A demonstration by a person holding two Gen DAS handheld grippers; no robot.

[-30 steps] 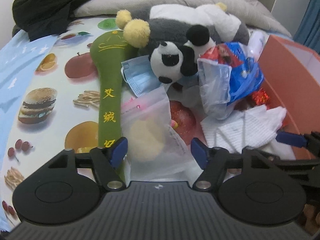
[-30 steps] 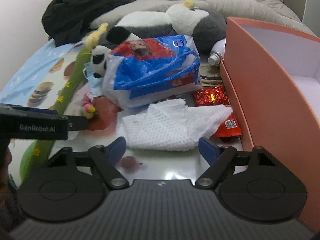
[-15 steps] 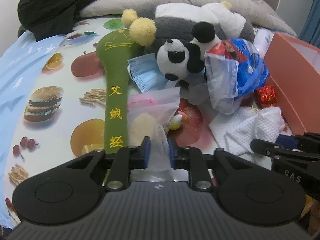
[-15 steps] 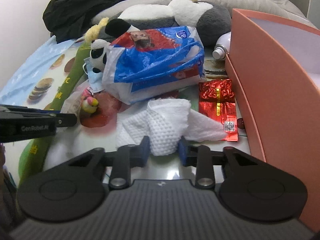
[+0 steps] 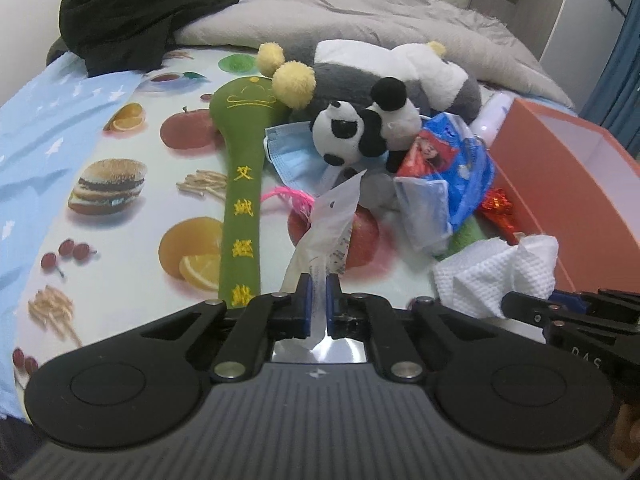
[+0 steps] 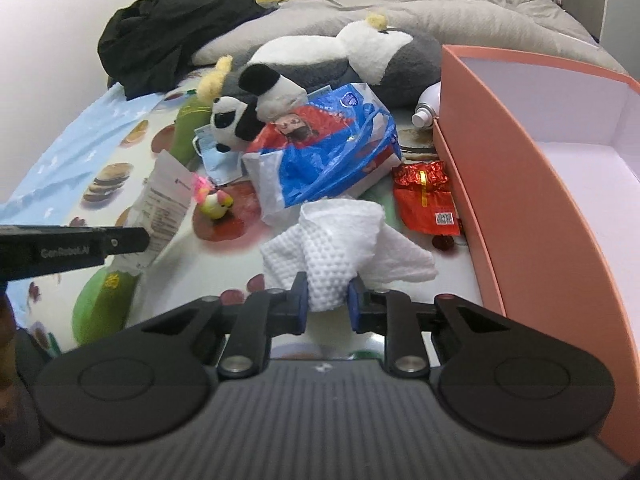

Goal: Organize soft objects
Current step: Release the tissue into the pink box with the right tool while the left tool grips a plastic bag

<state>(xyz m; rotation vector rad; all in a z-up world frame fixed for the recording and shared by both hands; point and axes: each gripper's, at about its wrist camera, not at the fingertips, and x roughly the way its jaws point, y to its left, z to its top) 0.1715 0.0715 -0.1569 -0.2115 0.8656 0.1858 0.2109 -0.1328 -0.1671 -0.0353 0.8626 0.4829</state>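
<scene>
My left gripper (image 5: pixel 316 296) is shut on a clear plastic zip bag (image 5: pixel 330 232), held up off the fruit-print sheet; the bag also shows in the right wrist view (image 6: pixel 162 208). My right gripper (image 6: pixel 327 300) is shut on a white waffle cloth (image 6: pixel 340 240), lifted slightly; the cloth also shows in the left wrist view (image 5: pixel 496 276). A small panda plush (image 5: pixel 360 132), a green stuffed mallet (image 5: pixel 244 184), a blue face mask (image 5: pixel 288 156), a blue-red plastic bag (image 6: pixel 328 156) and a large grey-white plush (image 6: pixel 360 56) lie in a pile beyond.
An open salmon-pink box (image 6: pixel 532 184) stands at the right. A red foil packet (image 6: pixel 428 196) lies beside it, and a small yellow toy bird (image 6: pixel 216 204) on the sheet. Black clothes (image 5: pixel 140 12) and a grey duvet (image 5: pixel 380 8) lie behind.
Both grippers have closed tighter and lifted: the left has pulled the zip bag up off the sheet, the right has bunched and raised the white cloth.
</scene>
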